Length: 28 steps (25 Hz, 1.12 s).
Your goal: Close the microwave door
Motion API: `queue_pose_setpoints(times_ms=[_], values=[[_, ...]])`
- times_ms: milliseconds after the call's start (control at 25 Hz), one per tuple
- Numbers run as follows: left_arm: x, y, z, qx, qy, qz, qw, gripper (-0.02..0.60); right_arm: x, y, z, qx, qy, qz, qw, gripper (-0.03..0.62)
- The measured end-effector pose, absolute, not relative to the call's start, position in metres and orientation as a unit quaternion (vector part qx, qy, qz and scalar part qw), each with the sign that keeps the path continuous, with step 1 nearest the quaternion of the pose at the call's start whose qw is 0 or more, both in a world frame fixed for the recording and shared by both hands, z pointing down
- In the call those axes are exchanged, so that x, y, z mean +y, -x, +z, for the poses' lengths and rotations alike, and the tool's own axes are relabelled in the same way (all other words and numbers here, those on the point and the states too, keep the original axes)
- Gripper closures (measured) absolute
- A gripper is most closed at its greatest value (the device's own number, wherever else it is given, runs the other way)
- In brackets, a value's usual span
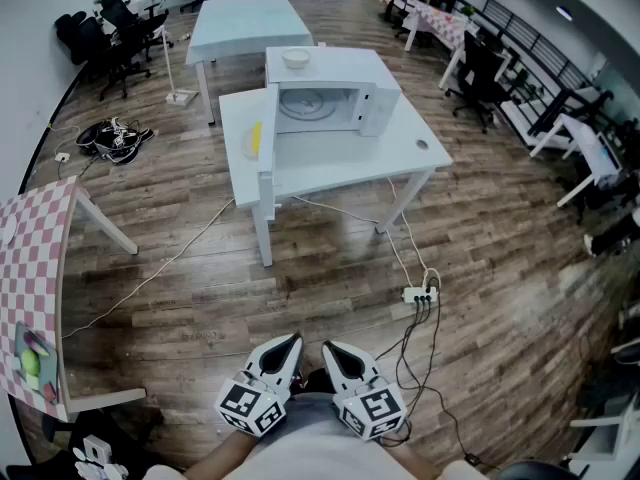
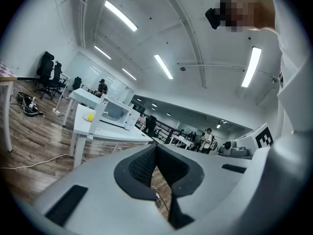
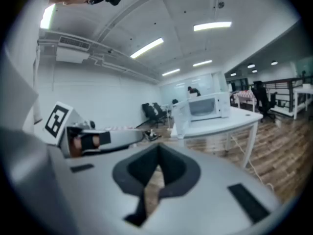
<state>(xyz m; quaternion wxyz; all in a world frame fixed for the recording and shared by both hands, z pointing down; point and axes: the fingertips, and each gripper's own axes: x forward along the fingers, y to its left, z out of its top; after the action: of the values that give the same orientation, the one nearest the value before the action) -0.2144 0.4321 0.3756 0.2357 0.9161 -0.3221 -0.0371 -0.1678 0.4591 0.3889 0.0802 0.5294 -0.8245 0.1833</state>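
Far left in the head view, a pink-checked table, with a tangle of cables on the wood floor beyond. Farther along, on the white surface, the microwave with its door swung wide open to the left, a bowl on top, and a plate with something yellow just left of the door. Down near the body, well apart from the microwave, left gripper pressed together on nothing. Just beside it, right gripper, likewise pressed together and empty. Farther right, a power strip on the wood floor.
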Motion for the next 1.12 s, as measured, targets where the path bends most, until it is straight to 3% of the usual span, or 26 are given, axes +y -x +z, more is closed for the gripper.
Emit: queue_pose_setpoints(times_ms=[680,1120], values=[[0.414,0.207,0.372,-0.337,-0.909,-0.036,0.244,0.563,0.437,0.151,0.378,-0.816,-0.542,0.196,0.048,0.572],[0.359,0.171,0.372,-0.379,-0.899,-0.008,0.218,0.563,0.380,0.124,0.373,-0.823,-0.537,0.159,0.095,0.572]])
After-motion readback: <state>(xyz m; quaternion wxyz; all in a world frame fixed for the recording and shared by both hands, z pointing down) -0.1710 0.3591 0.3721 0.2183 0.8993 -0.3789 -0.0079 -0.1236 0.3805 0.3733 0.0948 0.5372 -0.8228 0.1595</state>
